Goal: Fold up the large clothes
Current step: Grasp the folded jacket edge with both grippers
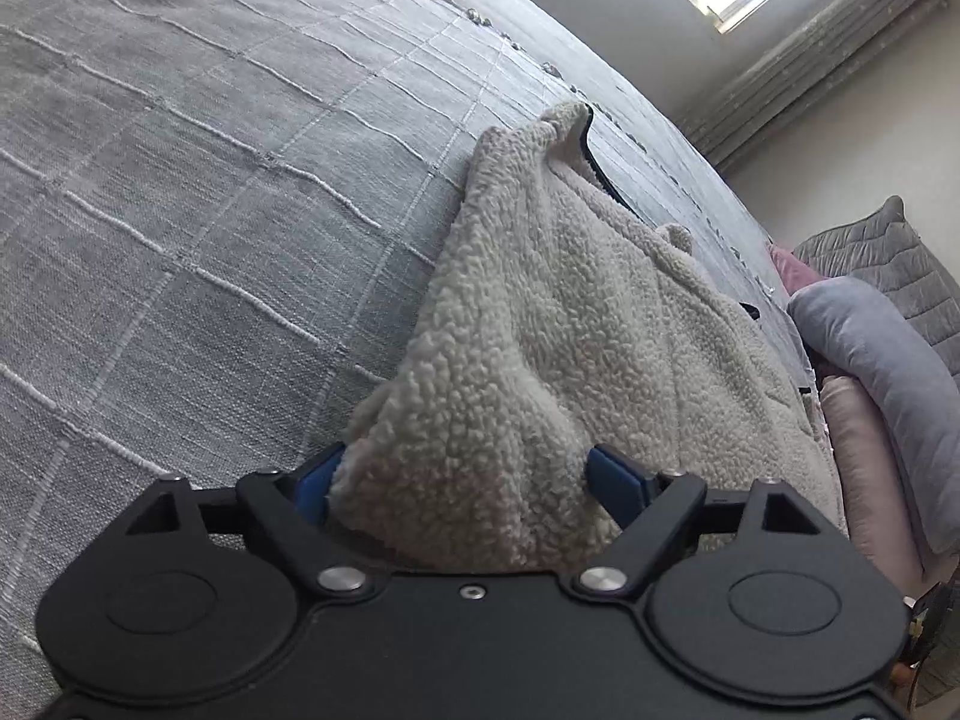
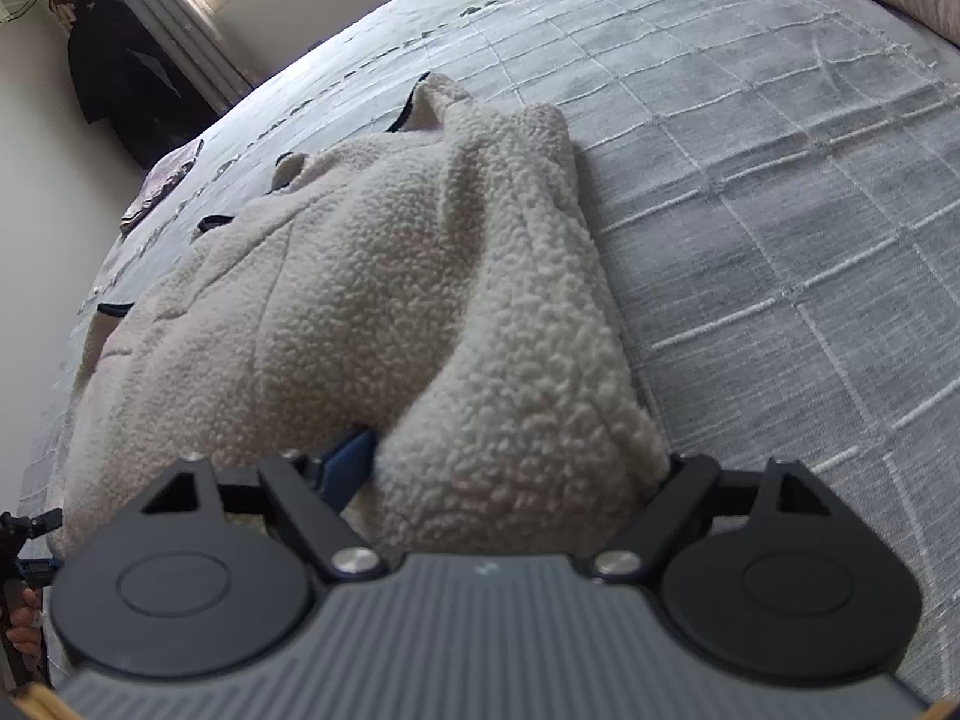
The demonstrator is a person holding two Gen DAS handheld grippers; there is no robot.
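My left fingers (image 1: 462, 486) and right fingers (image 2: 510, 468) each pinched fleece (image 1: 540, 312) edge bunched between them. Fleece lay on bed (image 1: 180, 180), long axis running away from both; neither hand nearer.

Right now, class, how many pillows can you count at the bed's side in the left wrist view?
3: a grey quilted pillow at the back, a lilac pillow before it, a pink pillow lowest. More may be hidden.

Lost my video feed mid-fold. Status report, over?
Left gripper and right gripper each clamped on a bunch of the cream fleece jacket. Jacket lies rumpled on the grey bedspread, fold not finished. Nothing in the way.
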